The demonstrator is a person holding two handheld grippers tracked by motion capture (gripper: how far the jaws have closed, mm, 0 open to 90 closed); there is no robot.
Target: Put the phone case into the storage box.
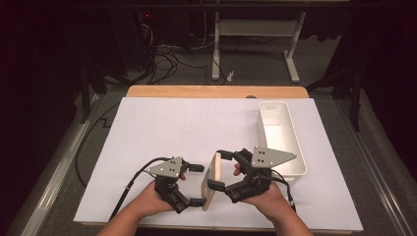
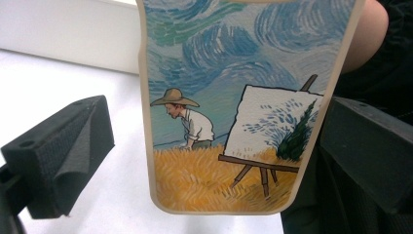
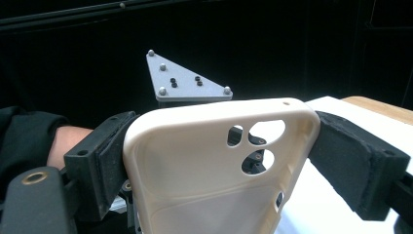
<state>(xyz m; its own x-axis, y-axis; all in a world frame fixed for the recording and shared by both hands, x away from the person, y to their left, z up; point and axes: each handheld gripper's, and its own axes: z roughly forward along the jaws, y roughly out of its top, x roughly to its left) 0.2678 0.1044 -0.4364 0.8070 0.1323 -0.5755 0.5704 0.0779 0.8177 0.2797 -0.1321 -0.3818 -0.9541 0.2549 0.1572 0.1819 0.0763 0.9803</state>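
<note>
My right gripper [image 3: 219,161] has a cream phone case [image 3: 204,175] clamped edgewise between its two black jaws, one pad pressed on the case's left edge and the other on its right. The case's plain inner side faces me, camera cutouts toward its upper right. Just beyond the case sits the other gripper's grey three-cornered plate [image 3: 187,80]. A bare forearm [image 3: 68,139] shows past my left jaw, and white table surface [image 3: 336,109] lies beyond my right jaw.
</note>
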